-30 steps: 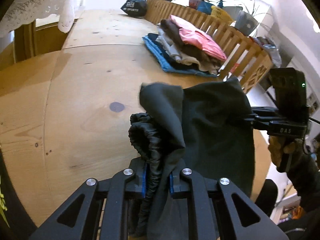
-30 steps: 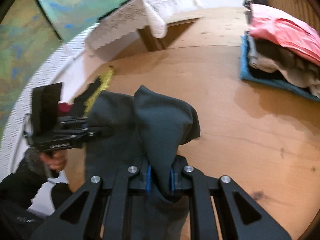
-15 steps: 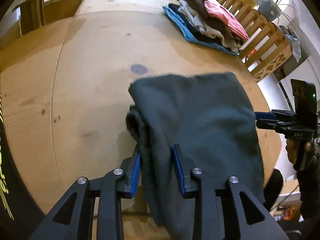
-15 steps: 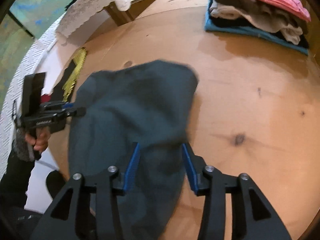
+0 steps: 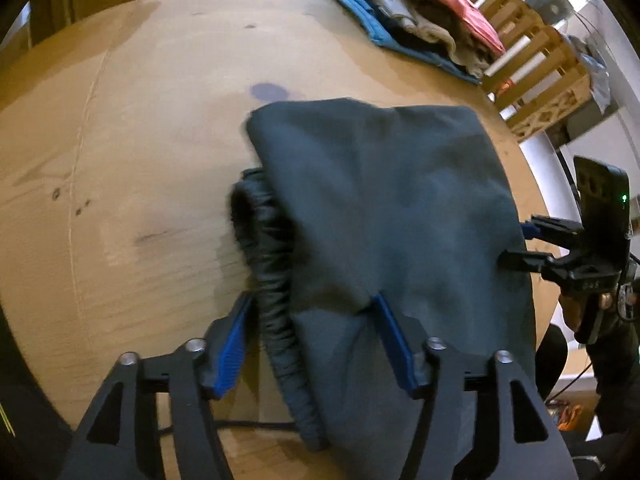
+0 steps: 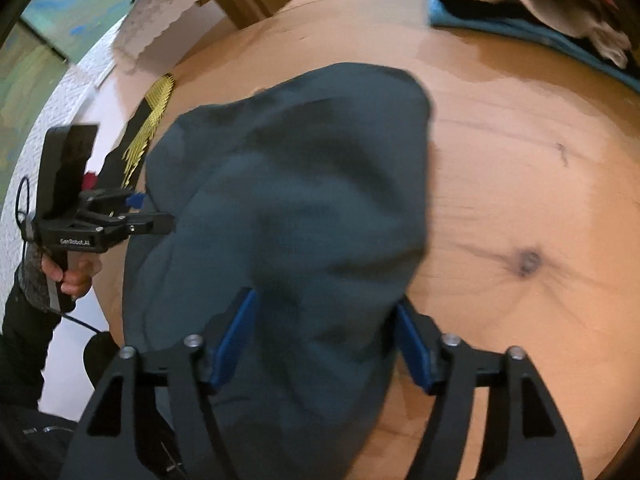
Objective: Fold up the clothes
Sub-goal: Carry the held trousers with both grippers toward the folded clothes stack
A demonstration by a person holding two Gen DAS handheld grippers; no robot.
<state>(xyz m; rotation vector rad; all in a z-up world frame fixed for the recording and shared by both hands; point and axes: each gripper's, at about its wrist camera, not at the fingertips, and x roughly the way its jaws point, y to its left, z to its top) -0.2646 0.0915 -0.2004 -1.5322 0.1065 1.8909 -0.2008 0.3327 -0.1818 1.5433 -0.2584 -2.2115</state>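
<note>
While the dark grey-green folded cloth garment (image 5: 384,216) lies flat on the round light-brown wooden table (image 5: 132,152), both handheld tools stand over its near edge with their jaws opening. The left gripper (image 5: 312,308), black with blue pads, points steeply down at the garment's left side; its jaws stand wide, the cloth and a dark gathered elastic waistband (image 5: 272,280) lie between the pads, and neither pad presses on the fabric. The right gripper (image 6: 326,308), of the same black-and-blue build, points down at the garment's right side (image 6: 304,200); its jaws also stand wide, with a soft hump of cloth between them, and the pads appear to stand clear of it, though the right-hand pad lies just beside the cloth edge. In the left wrist view the right gripper (image 5: 516,246) shows at the garment's right border, carried by a hand (image 5: 580,312) on its black grip. In the right wrist view the left gripper (image 6: 156,214) shows at the garment's left border, with a hand (image 6: 72,276) on its grip and a dark sleeve below. At the far side of the table rests a stack of folded clothes (image 5: 424,20): a blue cloth at the bottom, beige and dark pieces above, a pink piece on top. A slatted wooden crate (image 5: 536,68) stands just beside that stack.
</note>
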